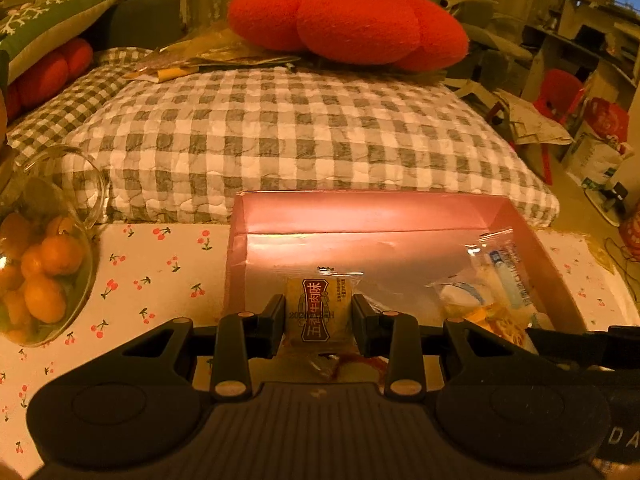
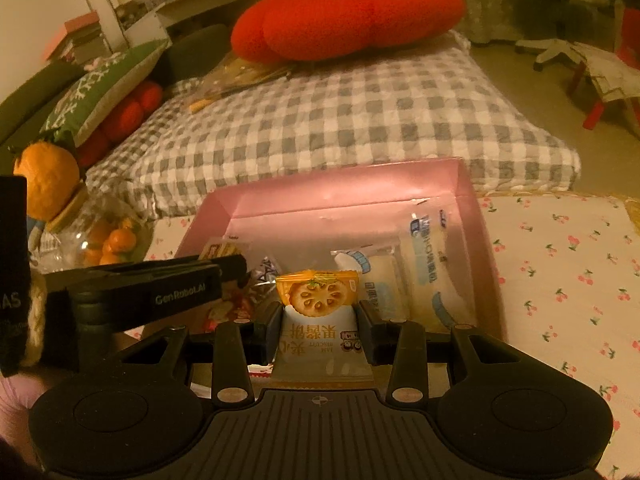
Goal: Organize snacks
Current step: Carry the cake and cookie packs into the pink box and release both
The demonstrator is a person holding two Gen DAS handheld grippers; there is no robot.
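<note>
Down at the bottom centre of the left wrist view, the left gripper (image 1: 318, 318) is clamped on a small tan snack packet (image 1: 318, 309) with a dark red label, held over the near edge of the pink box (image 1: 360, 216). The packet's lower end is hidden behind the gripper body, and a reddish wrapper beneath it is too dark to identify. At the lower right of that frame, clear-wrapped snacks (image 1: 492, 292) lie in the box, partly cut off by a black bar.

Bottom centre of the right wrist view, the right gripper (image 2: 319, 328) grips a biscuit packet (image 2: 318, 312) with an orange top, also above the box (image 2: 340, 192); its printed text reads upside down. White wrapped pastries (image 2: 432, 264) rest along the box's right side. The left gripper's black arm (image 2: 160, 288) crosses the left middle, covering other packets. A glass bowl of oranges (image 1: 44, 276) sits at the left edge on the cherry-print cloth (image 1: 160, 272).
</note>
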